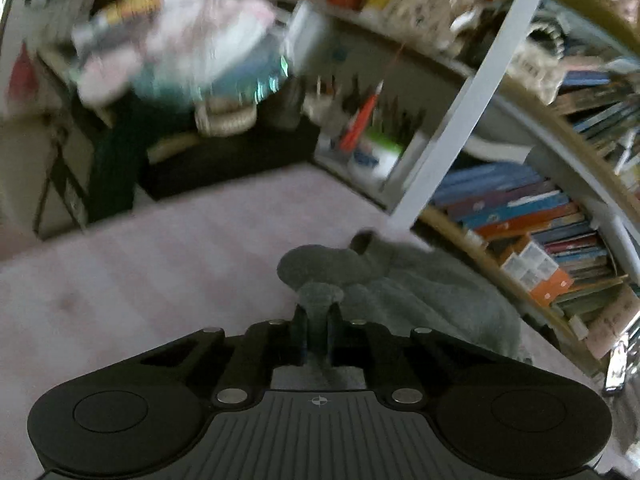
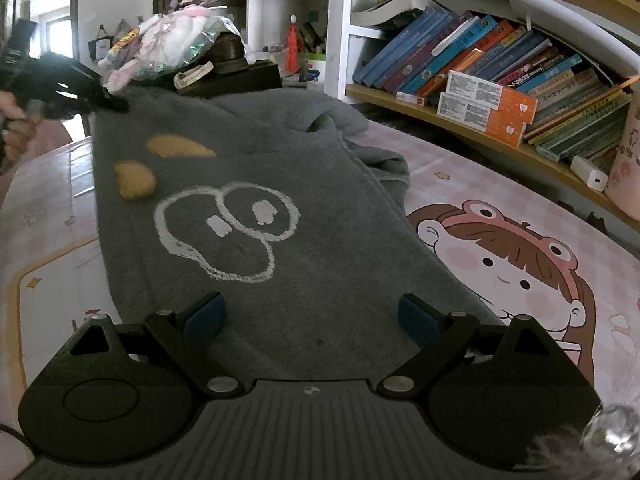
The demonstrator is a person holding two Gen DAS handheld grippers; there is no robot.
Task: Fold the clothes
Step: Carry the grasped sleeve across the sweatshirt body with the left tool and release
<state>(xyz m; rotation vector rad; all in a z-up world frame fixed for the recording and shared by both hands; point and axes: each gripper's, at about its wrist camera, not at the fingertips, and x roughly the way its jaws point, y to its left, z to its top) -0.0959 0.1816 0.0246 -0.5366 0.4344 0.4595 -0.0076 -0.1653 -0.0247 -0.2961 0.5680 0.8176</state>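
A grey fleece sweater (image 2: 280, 208) with a white outline drawing and two orange patches lies stretched along the pink table cover (image 2: 480, 184). My right gripper (image 2: 312, 316) is open, its blue pads (image 2: 208, 316) spread just above the sweater's near end. My left gripper (image 1: 318, 320) is shut on a fold of the grey sweater (image 1: 400, 280) and holds it up; it also shows in the right wrist view (image 2: 108, 102) at the sweater's far left corner. The sweater's far right part is bunched.
A curved shelf of books (image 2: 500, 60) and orange-white boxes (image 2: 484, 104) runs along the right side. A pile of bags and clothes (image 2: 172, 44) on a dark box stands behind the sweater. A white post (image 1: 472, 92) rises by the shelf.
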